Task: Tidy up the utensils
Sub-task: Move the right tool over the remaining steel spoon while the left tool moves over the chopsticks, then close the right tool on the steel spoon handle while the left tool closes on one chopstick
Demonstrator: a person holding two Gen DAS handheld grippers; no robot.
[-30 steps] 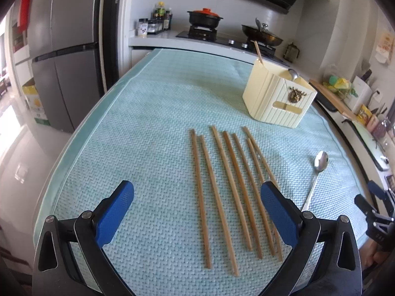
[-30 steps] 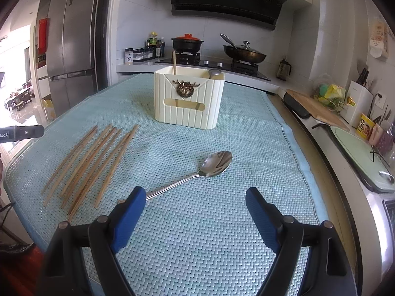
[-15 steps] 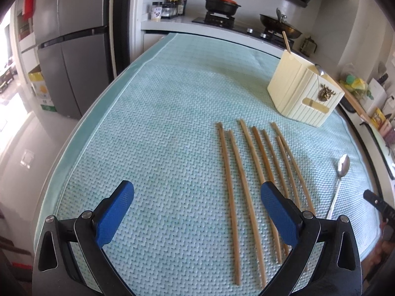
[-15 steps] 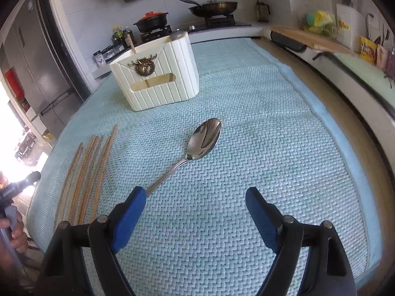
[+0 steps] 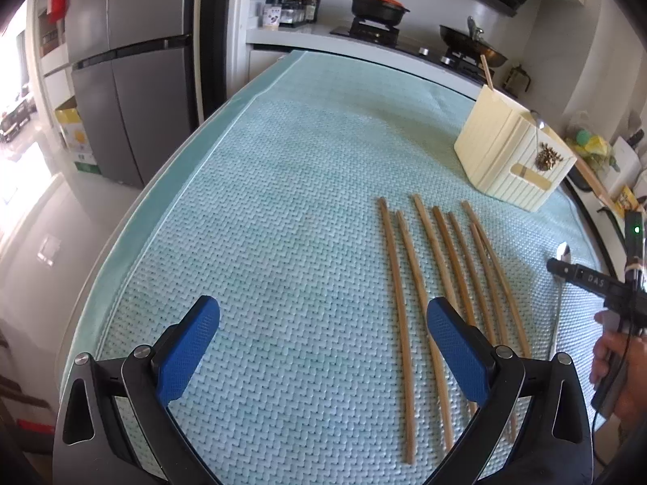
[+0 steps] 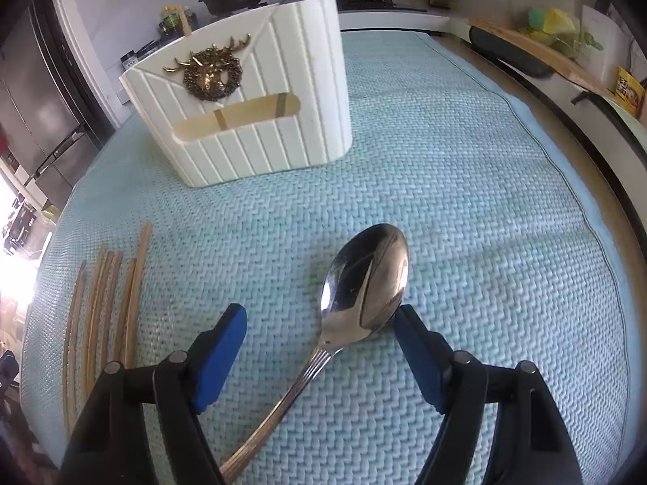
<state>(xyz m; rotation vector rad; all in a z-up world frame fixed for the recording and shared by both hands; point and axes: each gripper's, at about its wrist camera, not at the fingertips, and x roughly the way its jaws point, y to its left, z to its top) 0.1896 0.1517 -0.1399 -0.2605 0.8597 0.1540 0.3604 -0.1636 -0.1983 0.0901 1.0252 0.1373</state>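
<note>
Writing: the only legible lettering is "DAS" in pale characters on the black body of the right gripper [image 5: 582, 279], seen from the left wrist view. Labels on the spice jars [image 5: 289, 10] and on the yellow packet [image 6: 629, 89] at the right counter are too small to read.

Task items: one metal spoon [image 6: 364, 283] lies on the teal woven mat [image 6: 485, 202] near its front edge, bowl toward the holder, handle running back under the right gripper [image 6: 319, 327]. The bowl sits between the blue pads; the right pad is just beside the bowl's edge, contact uncertain, the left pad well clear. The jaws have just been closing and are still spread around the spoon, not clamped on it.

Seven wooden chopsticks [image 5: 440, 283] lie side by side on the mat, left of the spoon. The cream ribbed utensil holder [image 6: 250, 113], with a brass deer-head emblem [image 6: 210, 68], stands toward the mat's far right; one chopstick [image 5: 487, 72] and a spoon handle [image 5: 540, 123] stand in it.

Left gripper [image 5: 323, 347]: jaws wide apart, nothing between them, over bare mat at the front edge; its right pad overlaps the near ends of the chopsticks in view.

Surroundings: grey refrigerator [image 5: 129, 81] left of the counter; hob behind with a red-lidded pot [image 5: 378, 4] and a wok [image 5: 471, 42]. A person's hand [image 5: 618, 359] holds the right gripper.
</note>
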